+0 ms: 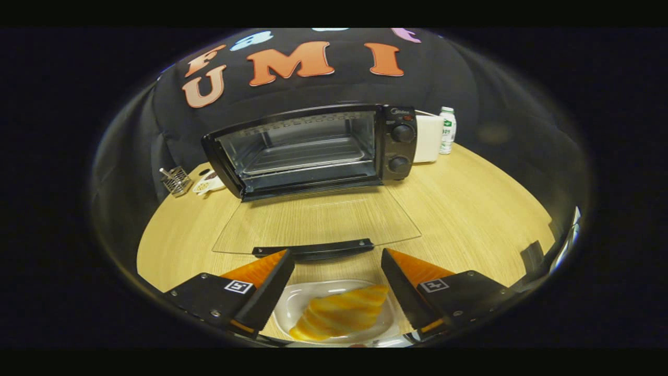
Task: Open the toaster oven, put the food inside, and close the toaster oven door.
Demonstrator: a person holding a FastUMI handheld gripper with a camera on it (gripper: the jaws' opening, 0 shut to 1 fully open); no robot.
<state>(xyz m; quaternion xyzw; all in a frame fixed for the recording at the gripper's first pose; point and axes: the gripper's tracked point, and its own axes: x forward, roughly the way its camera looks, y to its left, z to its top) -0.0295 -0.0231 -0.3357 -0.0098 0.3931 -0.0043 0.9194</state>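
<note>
A black toaster oven (313, 149) stands at the back of the wooden table, its glass door (318, 222) folded down flat toward me with the dark handle (313, 248) at its near edge. The oven cavity with its metal rack is bare. Below and between my fingers lies a white dish (297, 305) holding a pale orange-striped piece of food (339, 313). My gripper (336, 256) is open, hovering above the dish, fingers spread to either side of it and touching nothing.
A white box (428, 138) and a small white bottle (447, 130) stand right of the oven. A small wire rack (176, 180) and a white item (209, 184) lie at its left. The round table's edge (151, 245) curves close on both sides.
</note>
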